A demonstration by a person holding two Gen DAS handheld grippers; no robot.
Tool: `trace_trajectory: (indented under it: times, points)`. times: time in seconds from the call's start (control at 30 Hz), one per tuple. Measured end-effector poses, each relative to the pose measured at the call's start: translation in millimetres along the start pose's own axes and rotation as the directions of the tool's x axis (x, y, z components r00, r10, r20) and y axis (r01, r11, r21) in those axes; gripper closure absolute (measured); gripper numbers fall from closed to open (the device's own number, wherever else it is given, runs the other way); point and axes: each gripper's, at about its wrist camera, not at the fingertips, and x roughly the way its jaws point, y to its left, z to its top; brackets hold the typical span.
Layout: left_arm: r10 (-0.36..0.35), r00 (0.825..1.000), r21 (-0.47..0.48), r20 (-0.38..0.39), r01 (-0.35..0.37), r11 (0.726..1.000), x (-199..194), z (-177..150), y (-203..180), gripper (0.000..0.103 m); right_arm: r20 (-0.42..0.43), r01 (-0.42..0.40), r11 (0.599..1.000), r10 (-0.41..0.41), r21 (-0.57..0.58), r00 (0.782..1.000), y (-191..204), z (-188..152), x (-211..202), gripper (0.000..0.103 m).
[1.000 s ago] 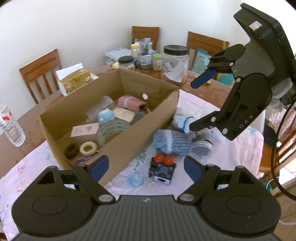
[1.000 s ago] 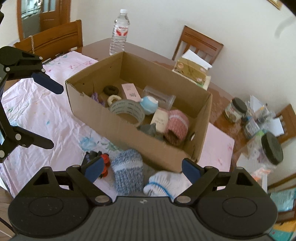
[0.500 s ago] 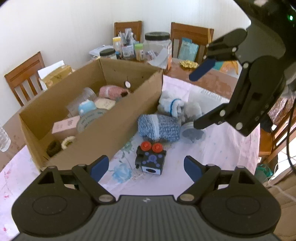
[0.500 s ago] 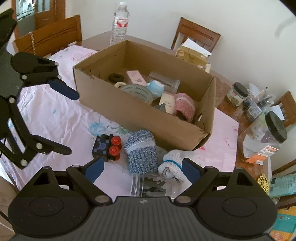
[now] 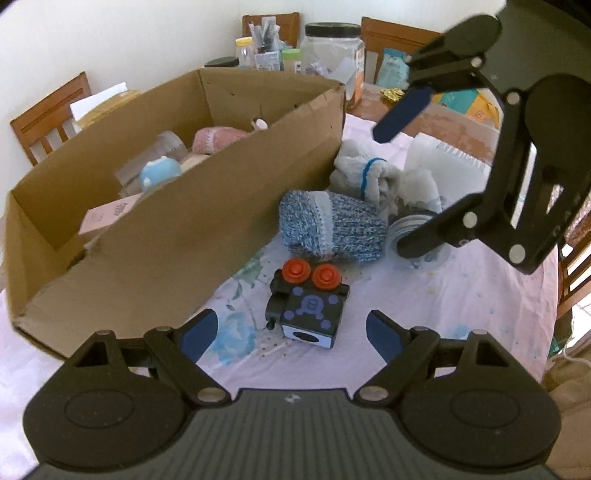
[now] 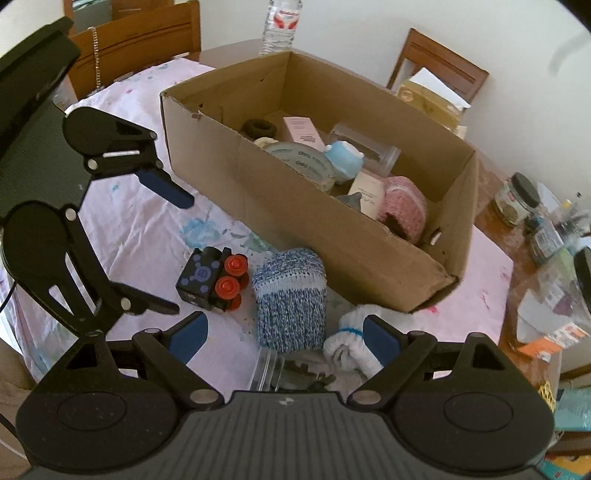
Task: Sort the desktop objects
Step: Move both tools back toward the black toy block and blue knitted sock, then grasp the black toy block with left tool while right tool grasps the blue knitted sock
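Left gripper open, cube toy just ahead.

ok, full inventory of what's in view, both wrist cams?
brown cardboard box: 1, on the pink tablecloth, holding a tape roll, pink knit roll, small pink carton, blue-white figure, clear cup, hair ties
black cube toy with red knobs: 1, tablecloth, in front of the box
blue-white knit roll: 1, beside the cube toy
white glove with blue band: 1, behind the knit roll
clear round plastic container: 1, beside the knit roll
water bottle: 1, clear, far side of the box
wooden chairs: several, around the table
left claw: black, blue pads, open
right claw: same, open
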Motion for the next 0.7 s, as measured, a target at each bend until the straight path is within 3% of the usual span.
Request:
trace_trajectory:
  times: [0.23,0.33,0.43,0.6,0.7]
  points:
    - [-0.004,1.0,0.061,-0.023,0.005,0.998,13.1,3.1,-3.2,0.025,-0.001,-0.038,0.998,0.038,-0.045,0.999,-5.5,4.7,9.7,0.009]
    - [-0.022,0.999,0.08,-0.04,0.025,0.997,18.5,3.9,-4.2,0.035,-0.003,-0.05,0.997,0.05,-0.05,0.999,-8.3,6.8,13.9,0.009]
    - [-0.031,0.998,0.088,-0.055,0.036,0.995,23.2,3.2,-3.8,0.042,-0.005,-0.065,0.996,0.065,-0.059,0.998,-9.0,8.6,17.5,0.009]
    - [-0.063,0.997,0.082,-0.041,0.066,0.994,25.1,3.2,0.0,0.044,-0.01,-0.085,0.993,0.085,-0.076,0.996,-7.8,12.4,22.9,0.01]
    - [-0.095,0.995,0.074,-0.033,0.097,0.993,26.3,4.0,2.4,0.051,-0.013,-0.091,0.993,0.09,-0.081,0.996,-7.6,15.7,25.5,0.01]
